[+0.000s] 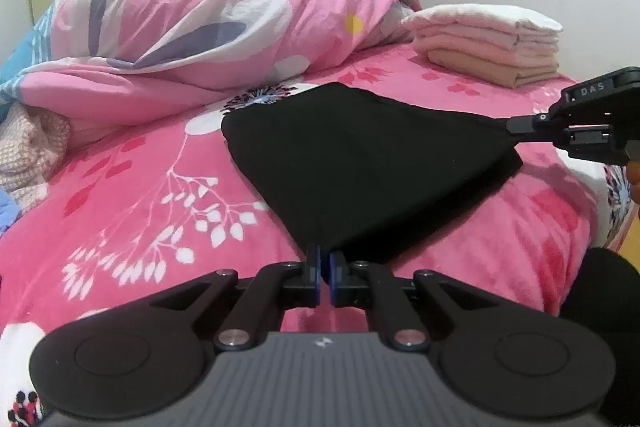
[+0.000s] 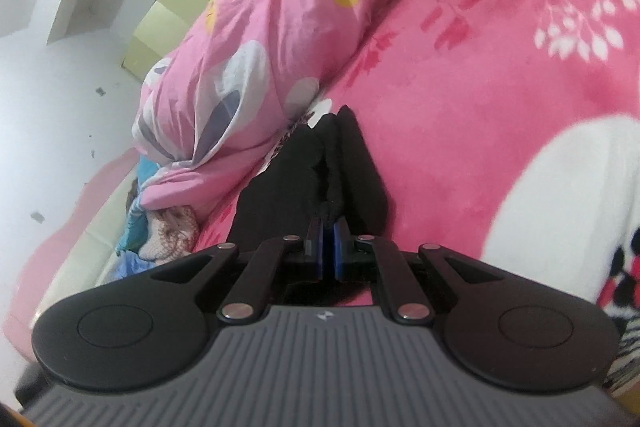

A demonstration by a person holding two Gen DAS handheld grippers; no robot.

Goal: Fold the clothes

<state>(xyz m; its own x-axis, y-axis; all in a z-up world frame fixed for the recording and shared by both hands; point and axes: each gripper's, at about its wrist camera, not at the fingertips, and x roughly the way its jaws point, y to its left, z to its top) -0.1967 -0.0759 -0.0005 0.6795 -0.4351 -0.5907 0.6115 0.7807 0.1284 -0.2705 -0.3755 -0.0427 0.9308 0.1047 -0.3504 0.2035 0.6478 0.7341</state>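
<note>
left gripper [image 1: 325, 259] clenched on near corner of black cloth [image 1: 360, 163] | right gripper [image 2: 328, 227] clenched on its right corner | cloth spread on bed [image 1: 132, 195] | quilt [image 1: 224, 11] behind cloth | folded stack [image 1: 488, 43] beyond cloth, right

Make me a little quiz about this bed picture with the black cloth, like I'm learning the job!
1. True or false: both tools pinch the black cloth.
2. Which lies behind the cloth in the left view? A) a pink quilt B) a green chair C) a red bucket
3. Fill in: the folded stack sits on the ____.

Key:
1. True. The left tool is shut on the near corner, and the right tool is shut on a bunched edge.
2. A
3. bed
</note>
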